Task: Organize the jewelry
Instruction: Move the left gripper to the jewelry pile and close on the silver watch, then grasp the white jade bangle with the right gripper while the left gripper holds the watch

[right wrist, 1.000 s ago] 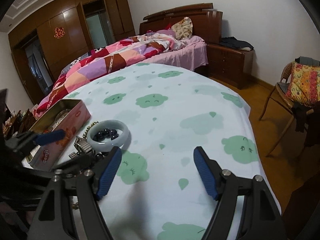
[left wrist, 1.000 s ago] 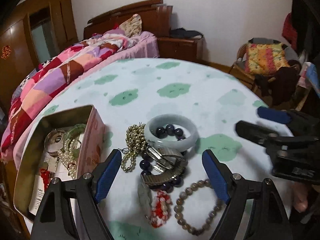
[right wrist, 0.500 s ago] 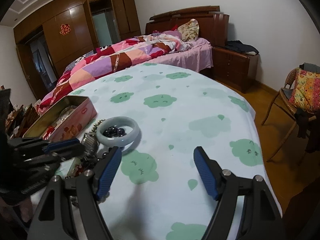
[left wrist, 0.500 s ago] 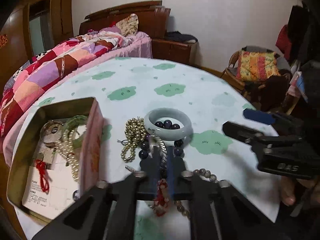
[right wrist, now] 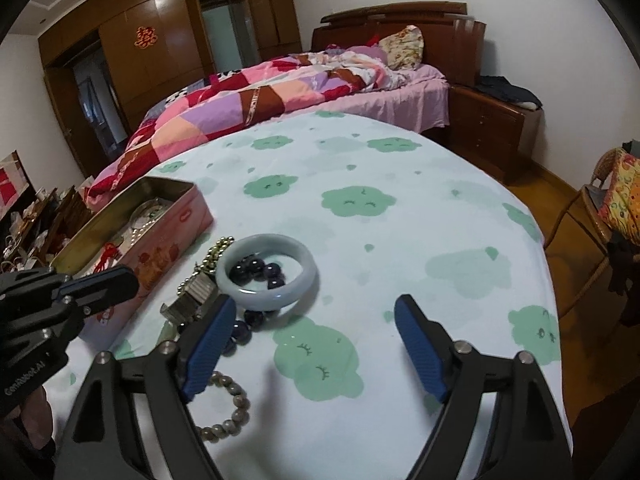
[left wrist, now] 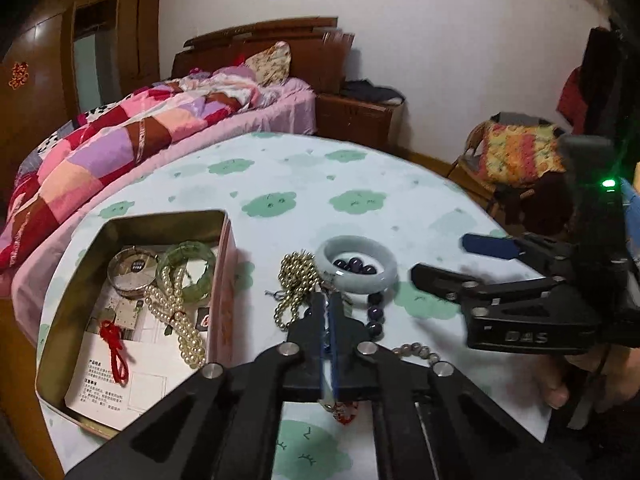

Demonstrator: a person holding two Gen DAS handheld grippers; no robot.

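Note:
A pile of jewelry lies on the cloud-print tablecloth (left wrist: 304, 184): a pale jade bangle (left wrist: 357, 264) around dark beads, a gold bead chain (left wrist: 294, 280), a metal watch band (right wrist: 192, 294) and a grey bead bracelet (right wrist: 228, 408). My left gripper (left wrist: 330, 308) is shut over the pile, on something red and white (left wrist: 344, 414) that hangs below its jaws; what else it pinches is hidden. An open pink tin (left wrist: 132, 320) at the left holds pearls and a green bangle. My right gripper (right wrist: 316, 344) is open and empty beside the pile.
A bed with a patchwork quilt (right wrist: 256, 96) stands behind the table. A wicker chair with a bright cushion (left wrist: 520, 152) is at the right. The table edge (right wrist: 548, 280) curves off to the right above the wooden floor.
My left gripper has closed from wide open over the watch band and the red and white piece, then lifted back a little. My right gripper has stayed open and drifted closer to the pile.

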